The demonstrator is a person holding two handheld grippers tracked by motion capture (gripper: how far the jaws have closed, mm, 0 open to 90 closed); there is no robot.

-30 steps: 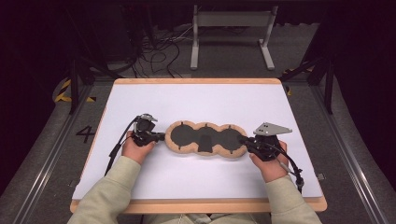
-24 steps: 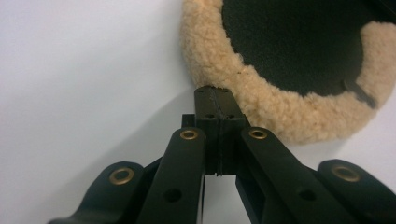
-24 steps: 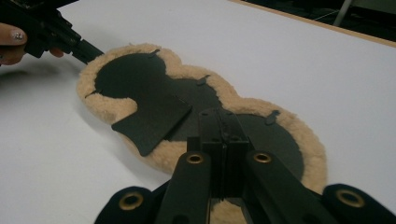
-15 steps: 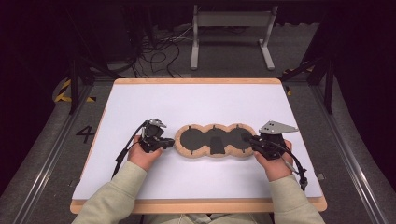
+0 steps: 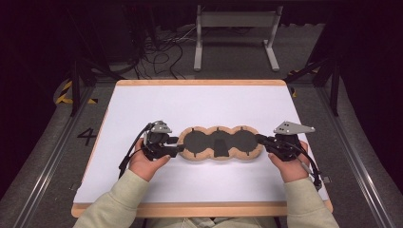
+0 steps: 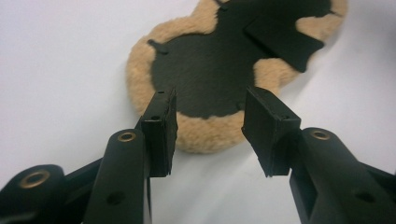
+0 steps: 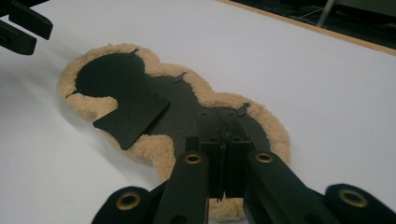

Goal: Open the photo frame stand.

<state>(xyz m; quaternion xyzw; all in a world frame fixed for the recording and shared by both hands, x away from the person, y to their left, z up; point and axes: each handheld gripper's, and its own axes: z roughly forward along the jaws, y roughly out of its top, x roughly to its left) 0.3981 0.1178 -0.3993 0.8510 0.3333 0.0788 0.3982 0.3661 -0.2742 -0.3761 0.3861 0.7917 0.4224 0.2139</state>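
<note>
Restraint of the tan fleece-edged, black three-lobed pad, flat mid-table, falls to the right gripper, fingers pressed together on its end, while the left gripper, fingers having just spread, straddles the opposite end without gripping it.

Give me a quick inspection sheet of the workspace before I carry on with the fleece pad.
Surface: white table top with a wooden edge.
Job's things: tan fleece pad, three-lobed, black backing up, lying flat; a black flap sticks out over one edge.
Clutter: nothing seen.
Grippers: left claw open, jaws just opening, astride the pad's end without pressing; right claw shut on the pad's other end.
Cables: one trails from each claw; a tangle on the floor behind.
Surroundings: dark room, grey metal stand beyond the table.
</note>
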